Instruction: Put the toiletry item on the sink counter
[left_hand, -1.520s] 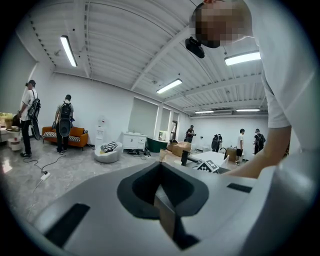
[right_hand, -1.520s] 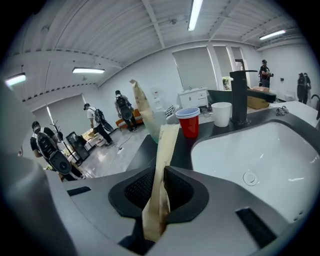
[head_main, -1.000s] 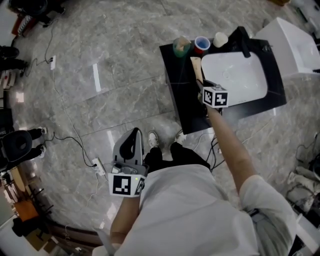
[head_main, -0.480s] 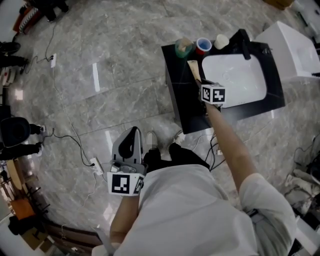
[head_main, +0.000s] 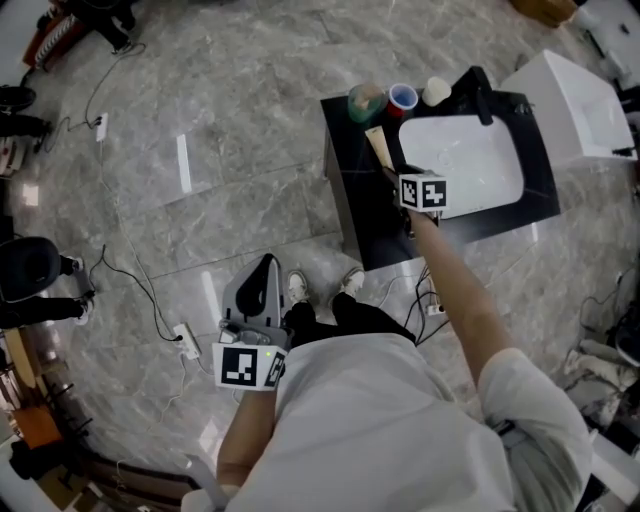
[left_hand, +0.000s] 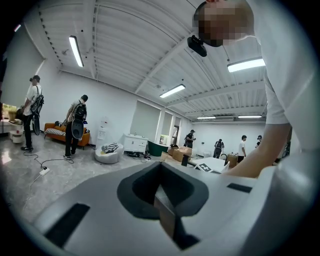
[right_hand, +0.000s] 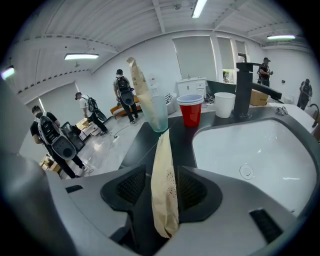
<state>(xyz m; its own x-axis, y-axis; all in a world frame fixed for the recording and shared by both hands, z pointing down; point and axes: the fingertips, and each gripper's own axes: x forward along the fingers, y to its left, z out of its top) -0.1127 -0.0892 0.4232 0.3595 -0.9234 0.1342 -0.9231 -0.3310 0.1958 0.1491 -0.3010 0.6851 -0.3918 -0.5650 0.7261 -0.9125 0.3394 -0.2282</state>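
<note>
Right tool (right_hand: 163, 172) just opened, cream tube (right_hand: 164, 200) between its jaws.

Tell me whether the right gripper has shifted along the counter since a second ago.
No. The right gripper stays beside the white basin's rim; only its fingers have just been opening, with the cream tube loose between them.

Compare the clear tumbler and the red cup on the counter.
The clear tumbler is see-through; the red cup is opaque. The tumbler holds an upright cream packet; nothing sticks out of the red cup. The red cup stands nearer the faucet than the tumbler. Both stand upright on the black counter.
</note>
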